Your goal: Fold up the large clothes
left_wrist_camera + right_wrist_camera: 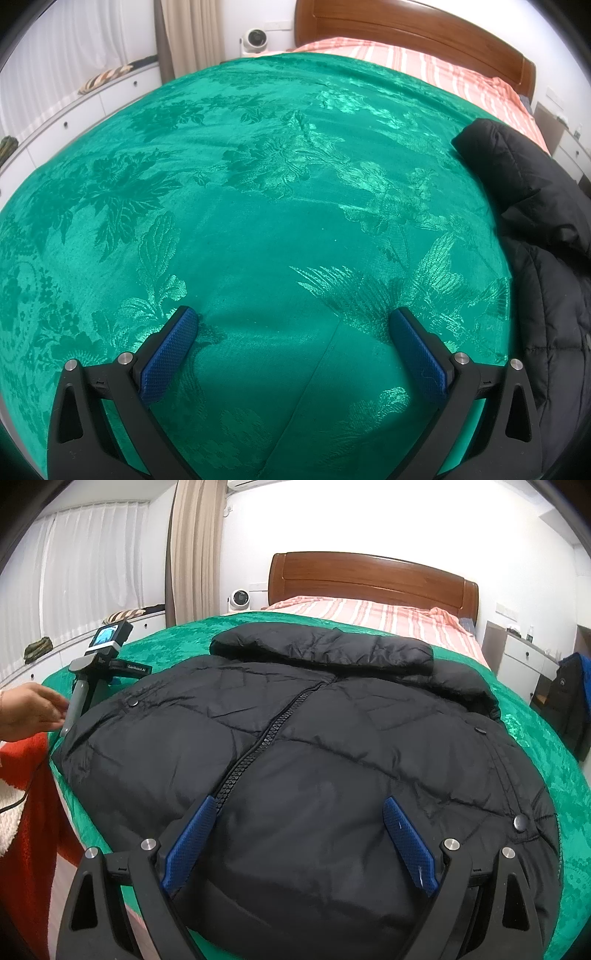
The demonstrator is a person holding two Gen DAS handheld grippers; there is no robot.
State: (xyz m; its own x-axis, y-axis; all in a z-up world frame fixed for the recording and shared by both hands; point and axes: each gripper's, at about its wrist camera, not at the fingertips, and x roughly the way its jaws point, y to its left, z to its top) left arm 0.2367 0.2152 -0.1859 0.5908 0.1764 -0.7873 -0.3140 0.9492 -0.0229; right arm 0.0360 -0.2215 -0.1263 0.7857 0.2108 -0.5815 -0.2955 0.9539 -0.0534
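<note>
A black puffer jacket [295, 738] lies front up on the green patterned bedspread [535, 738], zipped, with its collar toward the headboard. My right gripper [299, 803] hovers open over the jacket's lower front, its blue pads [406, 842] on either side of the padding beside the zipper [255, 749]. My left gripper [293, 317] is open over bare green bedspread [258, 184] with nothing between its fingers. The jacket's edge [535, 229] lies to its right. In the right wrist view the left unit's handle [75, 701] sits at the jacket's left shoulder, with a hand [29, 712] at it.
A wooden headboard [369, 576] and a pink striped sheet [369, 613] lie beyond the bedspread. White drawers [44, 661] run under the curtained window on the left. A small fan [238, 600], a nightstand [524, 657] and a dark coat [565, 698] stand around the bed. Red fabric [33, 812] hangs at the left edge.
</note>
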